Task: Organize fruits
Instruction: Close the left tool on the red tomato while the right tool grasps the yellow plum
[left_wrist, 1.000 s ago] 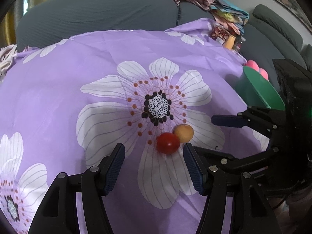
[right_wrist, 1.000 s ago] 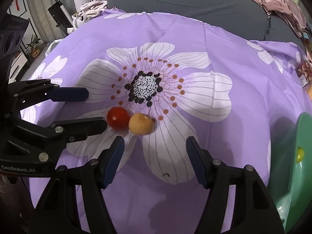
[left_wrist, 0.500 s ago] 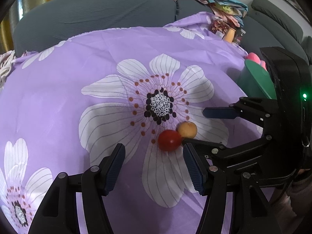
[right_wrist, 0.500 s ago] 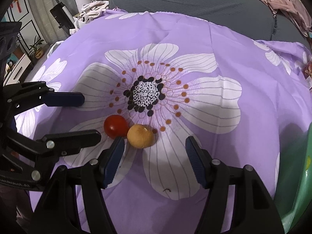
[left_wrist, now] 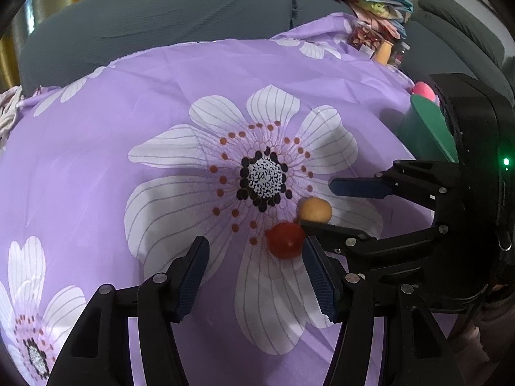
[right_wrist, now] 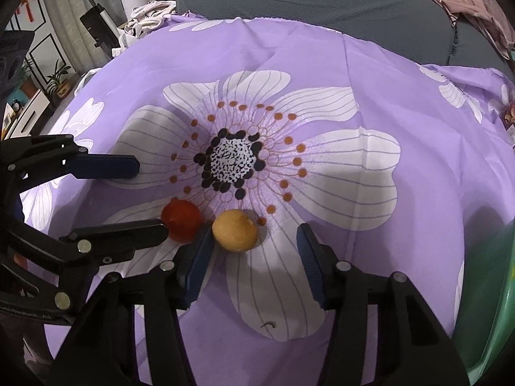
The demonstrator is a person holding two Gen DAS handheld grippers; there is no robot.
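Yellow fruit (right_wrist: 235, 230) on the purple cloth (right_wrist: 370, 96), touching the red one (right_wrist: 181, 220): my right gripper (right_wrist: 254, 265) straddles it, fingers closing, left gripper's (left_wrist: 256, 278) wide; next, clamp without pinching red.

No lettering could be read with certainty. White print ran along the body of the left gripper (right_wrist: 135, 199) at the lower left edge of the right wrist view, too blurred to make out. Red marks on the wall hanging (right_wrist: 27, 6) were equally illegible.
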